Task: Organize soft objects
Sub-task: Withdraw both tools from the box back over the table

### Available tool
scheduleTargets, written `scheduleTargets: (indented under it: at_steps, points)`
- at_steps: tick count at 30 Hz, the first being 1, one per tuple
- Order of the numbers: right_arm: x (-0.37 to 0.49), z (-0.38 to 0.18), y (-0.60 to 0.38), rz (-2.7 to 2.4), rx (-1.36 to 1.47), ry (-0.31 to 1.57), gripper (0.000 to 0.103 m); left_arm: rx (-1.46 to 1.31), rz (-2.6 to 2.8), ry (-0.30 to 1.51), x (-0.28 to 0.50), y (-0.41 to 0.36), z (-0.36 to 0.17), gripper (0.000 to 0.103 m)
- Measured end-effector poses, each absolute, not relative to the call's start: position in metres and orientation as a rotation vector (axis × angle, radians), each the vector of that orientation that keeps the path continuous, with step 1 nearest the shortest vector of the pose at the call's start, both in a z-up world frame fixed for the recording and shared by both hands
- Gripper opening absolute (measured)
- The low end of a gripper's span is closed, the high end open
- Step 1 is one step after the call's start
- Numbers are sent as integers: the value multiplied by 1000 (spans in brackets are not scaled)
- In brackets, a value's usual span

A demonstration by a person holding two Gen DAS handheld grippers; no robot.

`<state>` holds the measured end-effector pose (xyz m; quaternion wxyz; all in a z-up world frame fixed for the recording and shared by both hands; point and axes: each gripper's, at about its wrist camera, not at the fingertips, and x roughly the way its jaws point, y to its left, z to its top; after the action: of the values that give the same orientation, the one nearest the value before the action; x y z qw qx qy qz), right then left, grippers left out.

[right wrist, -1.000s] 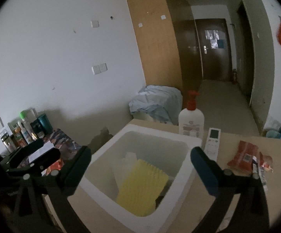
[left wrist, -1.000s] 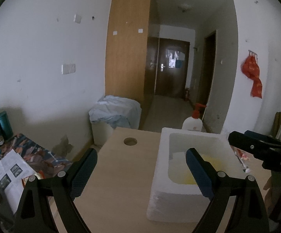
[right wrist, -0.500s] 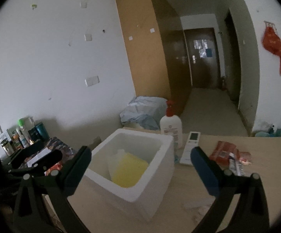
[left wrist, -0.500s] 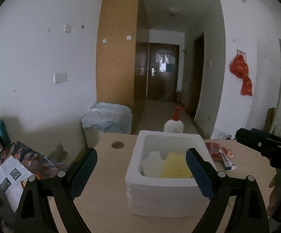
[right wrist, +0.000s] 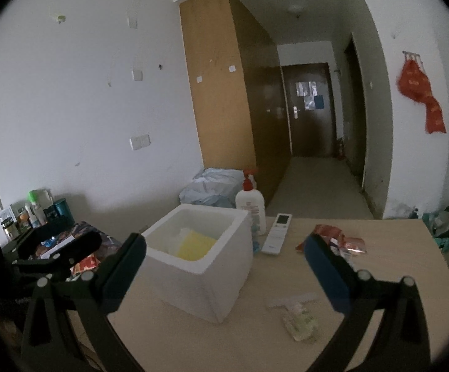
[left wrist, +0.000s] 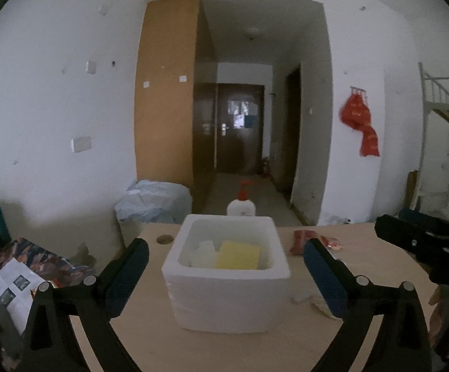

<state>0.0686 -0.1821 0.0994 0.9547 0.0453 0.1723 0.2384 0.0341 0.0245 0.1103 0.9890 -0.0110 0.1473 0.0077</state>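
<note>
Two soft pads, one ribbed yellow sponge [left wrist: 239, 254] and one pale white foam piece [left wrist: 202, 252], lie inside a square white polystyrene box [left wrist: 224, 297] on the light wooden worktop [left wrist: 162, 341]. Behind the box stands a white pump bottle with red nozzle [right wrist: 250, 206], then a white remote [right wrist: 276, 233] and red crinkled wrappers [right wrist: 336, 237] toward the far edge; clear crumpled plastic [right wrist: 298, 319] lies near the front edge. Left gripper [left wrist: 224, 274] and right gripper [right wrist: 224, 271] both gape wide, holding nothing, short of the box.

Foam box [left wrist: 226, 282] on table [left wrist: 150, 341], sponge [left wrist: 238, 255] inside it, pump bottle [right wrist: 250, 206] behind, remote [right wrist: 277, 234] to its right
</note>
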Motion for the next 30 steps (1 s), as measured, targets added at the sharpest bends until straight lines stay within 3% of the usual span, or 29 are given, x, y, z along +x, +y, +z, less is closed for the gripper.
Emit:
scheduleTargets:
  at_steps: [30]
  points:
    - [-26, 58, -232, 359, 139, 285, 103, 24, -150, 221, -53, -31, 76, 103]
